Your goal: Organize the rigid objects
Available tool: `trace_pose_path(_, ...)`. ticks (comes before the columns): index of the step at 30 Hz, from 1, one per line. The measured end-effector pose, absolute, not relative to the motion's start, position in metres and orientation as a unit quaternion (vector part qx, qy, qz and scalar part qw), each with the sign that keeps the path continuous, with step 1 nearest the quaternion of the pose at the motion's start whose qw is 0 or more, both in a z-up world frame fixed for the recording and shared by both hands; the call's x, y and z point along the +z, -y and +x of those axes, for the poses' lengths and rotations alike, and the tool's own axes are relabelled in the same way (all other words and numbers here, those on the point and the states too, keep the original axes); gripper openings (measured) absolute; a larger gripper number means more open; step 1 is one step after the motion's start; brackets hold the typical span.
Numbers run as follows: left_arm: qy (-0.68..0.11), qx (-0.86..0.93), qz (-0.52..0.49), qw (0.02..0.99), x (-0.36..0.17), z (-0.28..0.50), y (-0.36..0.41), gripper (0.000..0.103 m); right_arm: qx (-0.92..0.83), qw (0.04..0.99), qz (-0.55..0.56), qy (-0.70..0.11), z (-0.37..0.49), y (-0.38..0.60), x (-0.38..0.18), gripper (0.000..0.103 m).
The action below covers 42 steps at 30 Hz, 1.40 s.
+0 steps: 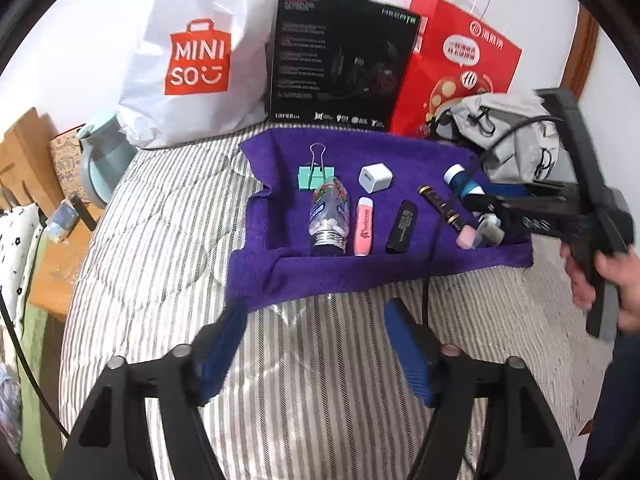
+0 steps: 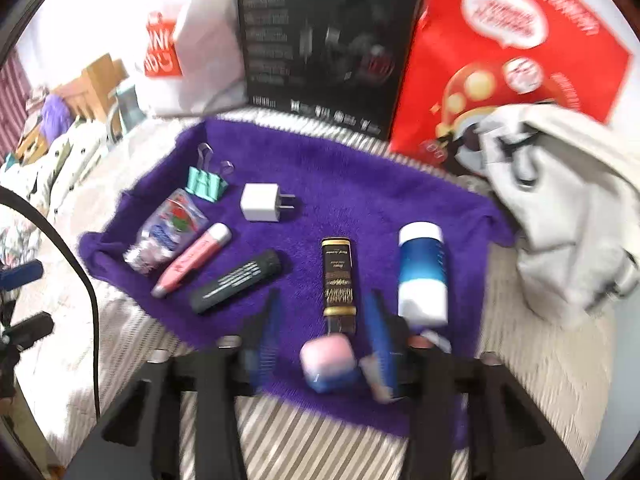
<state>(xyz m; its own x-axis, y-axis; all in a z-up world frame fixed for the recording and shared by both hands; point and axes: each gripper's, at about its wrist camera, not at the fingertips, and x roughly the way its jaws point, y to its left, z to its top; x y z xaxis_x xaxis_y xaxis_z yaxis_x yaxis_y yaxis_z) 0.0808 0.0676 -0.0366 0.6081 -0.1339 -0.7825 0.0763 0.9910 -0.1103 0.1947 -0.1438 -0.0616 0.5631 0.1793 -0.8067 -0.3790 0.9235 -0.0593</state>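
While the right gripper (image 2: pixel 316 344) hangs with fingers spread around the pink-and-blue eraser (image 2: pixel 328 364) on the purple towel (image 2: pixel 360 184), closing could nudge the gold-banded tube (image 2: pixel 338 280) just ahead, since blur suggests unsteadiness.

Small objects (image 2: pixel 336 276) on purple towel (image 2: pixel 360 184)

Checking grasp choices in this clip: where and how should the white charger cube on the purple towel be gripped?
Grip the white charger cube across its two flat side faces, coming down from above. Its prongs stick out sideways toward the right of the right wrist view, so keep the tongs off that end. The purple towel around it is bare.
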Motion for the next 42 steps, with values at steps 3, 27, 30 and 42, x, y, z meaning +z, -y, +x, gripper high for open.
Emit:
trace_pose_path(3, -0.430, -0.054, -0.037, 0.900, -0.030, 0.069, -0.060, 0.082, 0.142, 0.893, -0.093, -0.417, 0.161, 0.153, -0.049, 0.088)
trace_pose_path(27, -0.375, -0.049, 0.012, 0.925, -0.004, 0.004, 0.024, 0.100, 0.085, 0.914, 0.021, -0.395, 0.019, 0.211, -0.028, 0.103)
trace_pose_path(30, -0.377, -0.046, 0.012, 0.925, -0.005, 0.004, 0.026, 0.100, 0.082, 0.915, 0.024, -0.395, 0.018, 0.214, -0.030, 0.103)
trace_pose_path(42, -0.388, -0.037, 0.006, 0.921, -0.012, 0.010, 0.022, 0.100, 0.066, 0.919, 0.016, -0.387, 0.012, 0.226, -0.028, 0.103)
